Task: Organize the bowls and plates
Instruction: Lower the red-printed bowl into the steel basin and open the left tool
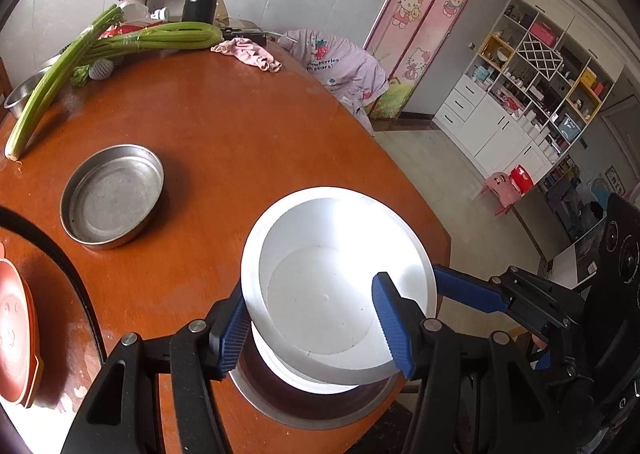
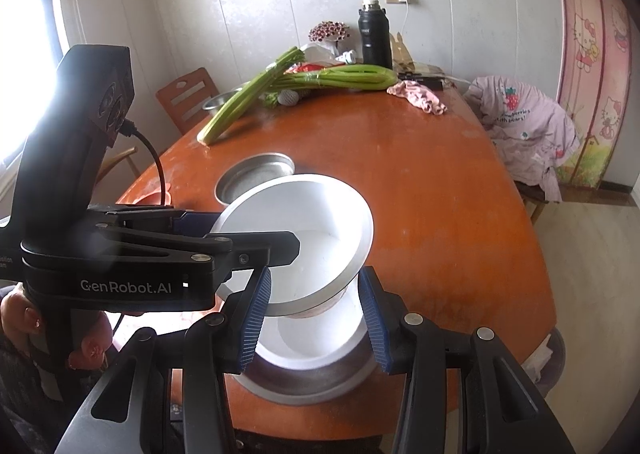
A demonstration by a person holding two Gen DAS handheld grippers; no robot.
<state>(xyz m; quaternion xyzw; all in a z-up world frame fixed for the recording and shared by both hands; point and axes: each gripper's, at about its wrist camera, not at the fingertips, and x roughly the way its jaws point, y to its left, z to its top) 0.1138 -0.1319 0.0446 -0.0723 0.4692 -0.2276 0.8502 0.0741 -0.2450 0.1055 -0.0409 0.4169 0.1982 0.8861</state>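
Left gripper [image 1: 316, 328] comes in level from the table's [image 1: 224, 142] near edge, its fingers [image 1: 394, 328] clamped across the rim of a tilted white bowl [image 1: 336, 278], lifted above a second white bowl [image 2: 316, 338] nested in a steel dish [image 2: 320, 386]. Only the left view catches the red plate [image 1: 16, 330] at the left edge. A steel pan [image 1: 114, 196] sits mid-table. Right gripper [image 2: 316, 320] spreads wide around the lower bowl, gripping nothing.

The tilted white bowl [image 1: 320, 286] hides most of the lower bowl [image 2: 316, 338] beneath.
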